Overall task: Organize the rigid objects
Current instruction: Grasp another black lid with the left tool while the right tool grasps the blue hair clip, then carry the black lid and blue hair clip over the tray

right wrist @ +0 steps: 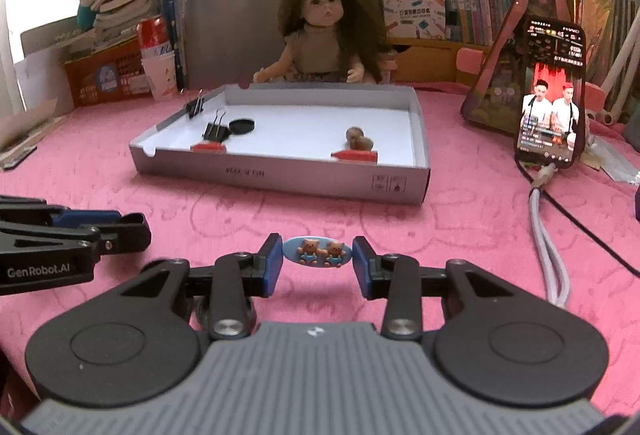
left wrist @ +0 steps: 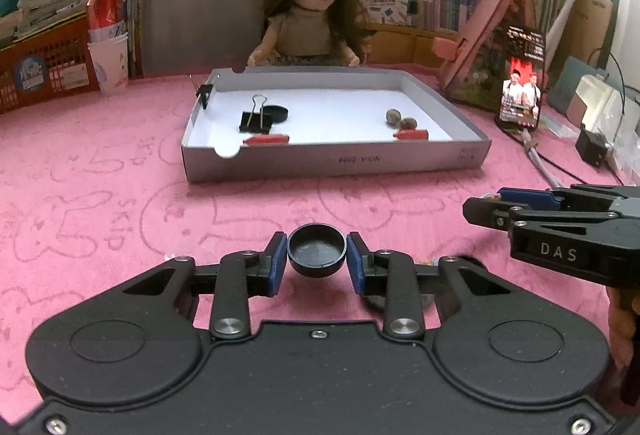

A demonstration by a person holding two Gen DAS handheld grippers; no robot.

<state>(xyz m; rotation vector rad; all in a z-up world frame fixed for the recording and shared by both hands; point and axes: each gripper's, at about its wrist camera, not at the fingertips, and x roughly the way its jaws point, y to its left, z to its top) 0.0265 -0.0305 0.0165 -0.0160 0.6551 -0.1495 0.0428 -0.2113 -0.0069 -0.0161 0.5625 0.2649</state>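
My left gripper [left wrist: 316,259] is shut on a small black round cap [left wrist: 316,250], its blue pads pressing both sides, just above the pink cloth. My right gripper [right wrist: 317,262] is shut on a light blue oval clip with two bears [right wrist: 317,252], held end to end between the pads. Beyond both lies a shallow grey box lid [left wrist: 332,163] [right wrist: 280,183]. It holds a black binder clip [left wrist: 256,120] [right wrist: 216,131], a black disc [left wrist: 276,112] [right wrist: 241,125], two brown nuts [left wrist: 400,119] [right wrist: 359,139] and two red pieces [left wrist: 266,139] [right wrist: 355,156]. Another binder clip [right wrist: 195,105] is clipped on the lid's left wall.
A doll [left wrist: 312,19] sits behind the lid. A phone [right wrist: 552,119] stands at the right with its cable [right wrist: 548,235] trailing over the cloth. A red can in a paper cup [left wrist: 108,43] and an orange crate [left wrist: 44,67] stand at the left; books line the back.
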